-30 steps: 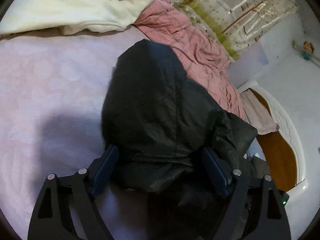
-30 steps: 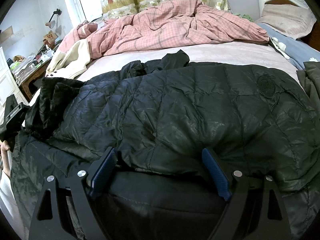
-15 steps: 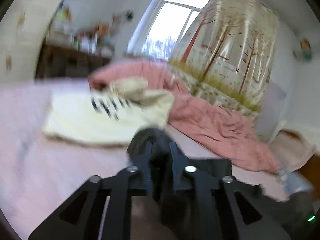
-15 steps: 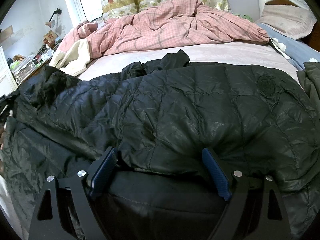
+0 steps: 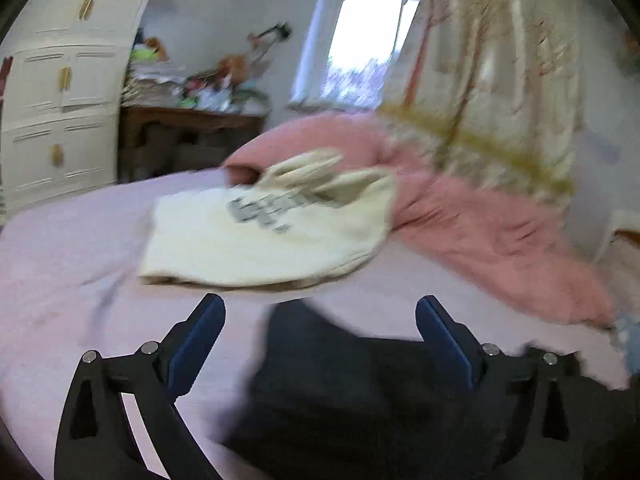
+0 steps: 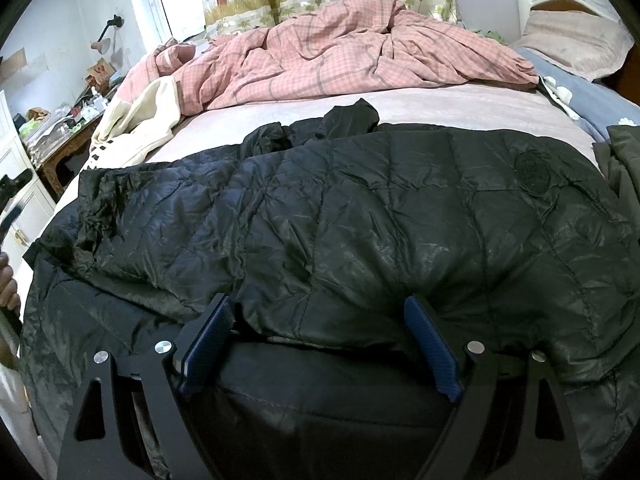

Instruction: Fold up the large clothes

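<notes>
- Lying across your bed (image 6: 460, 104), black puffer jacket (image 6: 360, 216) is filling mid-frame.
- You're holding right gripper (image 6: 316, 344) wide, jacket's folded edge bunched between the pads.
- Your left gripper (image 5: 320, 344) has just been opening, nothing pinched, jacket below it.

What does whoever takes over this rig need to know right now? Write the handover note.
Left gripper: jaws have just been opening, now wide; nothing pinched, dark fabric lies below them.
Right gripper: jaws wide, sitting on the near edge of the black jacket, with a bulge of it between the pads; no clear pinch.
Things: jacket spread across the bed; cream sweatshirt and pink quilt lie beyond it.
Done: the jacket's left part appears laid over its body.
Left: probably the other side, then folding it down to size.
</notes>
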`<state>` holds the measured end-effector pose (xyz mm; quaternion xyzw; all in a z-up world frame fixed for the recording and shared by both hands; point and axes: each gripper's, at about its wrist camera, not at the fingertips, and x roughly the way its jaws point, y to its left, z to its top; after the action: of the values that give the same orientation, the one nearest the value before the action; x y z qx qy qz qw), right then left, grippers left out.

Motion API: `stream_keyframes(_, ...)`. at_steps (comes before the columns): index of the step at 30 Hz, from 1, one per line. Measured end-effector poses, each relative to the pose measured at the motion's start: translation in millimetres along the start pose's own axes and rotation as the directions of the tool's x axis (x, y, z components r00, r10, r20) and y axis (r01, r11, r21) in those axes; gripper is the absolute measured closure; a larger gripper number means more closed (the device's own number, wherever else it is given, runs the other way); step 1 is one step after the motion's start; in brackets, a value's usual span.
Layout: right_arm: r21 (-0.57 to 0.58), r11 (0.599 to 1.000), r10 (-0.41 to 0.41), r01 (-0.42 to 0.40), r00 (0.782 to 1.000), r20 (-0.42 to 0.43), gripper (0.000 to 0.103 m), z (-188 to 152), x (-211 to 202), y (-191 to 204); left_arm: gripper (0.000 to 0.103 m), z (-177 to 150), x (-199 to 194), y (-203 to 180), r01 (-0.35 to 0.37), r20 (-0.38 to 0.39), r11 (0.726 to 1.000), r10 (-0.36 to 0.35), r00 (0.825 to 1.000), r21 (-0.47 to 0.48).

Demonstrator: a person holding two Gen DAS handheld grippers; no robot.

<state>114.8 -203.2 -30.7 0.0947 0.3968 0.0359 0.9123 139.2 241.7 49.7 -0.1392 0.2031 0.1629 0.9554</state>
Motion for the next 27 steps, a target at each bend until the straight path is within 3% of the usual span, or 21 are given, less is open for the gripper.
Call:
stream_keyframes(2,0.001,1.0,0.001,-0.001,1.0,0.001,0.015,0.1,-0.1,-0.2,0.014,-3.4,20.2,31.9,-0.038,-0.052,0.999,0.037,0.998,-0.029)
stream_keyframes(5,0.0,1.0,0.001,-0.001,1.0,0.0,0.015,0.0,0.0,0.1,0.015,-14.9,49.7,80.7,0.067,-0.171,0.978,-0.101,0.98,-0.197)
stream_keyframes(7,0.0,1.0,0.0,0.0,1.0,0.0,0.015,-0.1,0.1,0.2,0.016,-28.9,69.0,103.7,0.13,-0.231,0.938,-0.211,0.95,-0.322)
stream_keyframes(9,0.0,1.0,0.0,0.0,1.0,0.0,0.015,-0.1,0.0,0.2,0.022,-45.9,78.1,104.4,0.19,-0.277,0.89,-0.322,0.905,-0.414)
stream_keyframes(10,-0.001,1.0,0.0,0.0,1.0,0.0,0.015,-0.1,0.1,0.3,0.028,-52.3,78.5,99.9,0.208,-0.297,0.878,-0.356,0.886,-0.432)
stream_keyframes(12,-0.001,1.0,-0.001,0.001,1.0,0.0,0.015,-0.1,0.0,0.4,0.029,-55.6,79.4,81.8,0.255,-0.324,0.888,-0.387,0.863,-0.382)
stream_keyframes(13,-0.001,1.0,0.0,0.0,1.0,0.0,0.015,-0.1,-0.1,0.4,0.028,-56.2,76.6,69.7,0.314,-0.339,0.869,-0.448,0.828,-0.382)
stream_keyframes(14,-0.002,1.0,0.0,0.0,1.0,0.0,0.015,-0.1,0.0,0.4,0.017,-61.5,80.8,55.5,0.406,-0.365,0.818,-0.553,0.749,-0.407)
stream_keyframes(15,-0.002,1.0,0.0,0.0,1.0,0.0,0.015,-0.1,0.0,0.4,0.011,-63.8,82.4,40.6,0.449,-0.393,0.804,-0.587,0.708,-0.39)
stream_keyframes(16,-0.002,1.0,-0.001,0.001,1.0,0.0,0.015,-0.1,0.1,0.2,0.006,-64.7,78.7,24.9,0.451,-0.415,0.834,-0.55,0.725,-0.318)
stream_keyframes(17,-0.002,1.0,-0.001,0.001,1.0,0.0,0.015,0.1,0.2,-0.3,0.005,-67.0,75.7,5.7,0.426,-0.451,0.88,-0.473,0.757,-0.208)
stream_keyframes(19,-0.001,1.0,-0.001,0.001,1.0,0.0,0.015,0.1,0.1,0.7,0.008,-69.8,71.5,-16.3,0.388,-0.472,0.916,-0.388,0.791,-0.103)
stream_keyframes(21,-0.002,1.0,-0.001,0.001,1.0,-0.001,0.015,0.1,0.3,0.8,0.055,-67.1,63.8,-20.7,0.353,-0.44,0.933,-0.349,0.828,-0.077)
stream_keyframes(22,-0.002,1.0,-0.002,0.002,1.0,-0.001,0.015,0.2,0.4,0.7,0.085,-63.7,56.3,-21.3,0.347,-0.416,0.936,-0.34,0.843,-0.063)
stream_keyframes(25,-0.002,1.0,-0.002,0.002,1.0,-0.001,0.015,0.1,0.3,0.6,0.088,-42.8,14.4,-31.9,0.363,-0.236,0.932,-0.349,0.907,0.017)
stream_keyframes(26,-0.002,1.0,-0.002,0.002,1.0,-0.001,0.015,0.2,0.4,0.6,0.088,-33.8,-7.5,-39.4,0.378,-0.16,0.925,-0.367,0.917,0.046)
stream_keyframes(27,-0.002,1.0,-0.003,0.003,1.0,-0.001,0.015,0.2,0.3,1.0,0.087,-27.4,-22.9,-45.8,0.402,-0.11,0.913,-0.394,0.912,0.064)
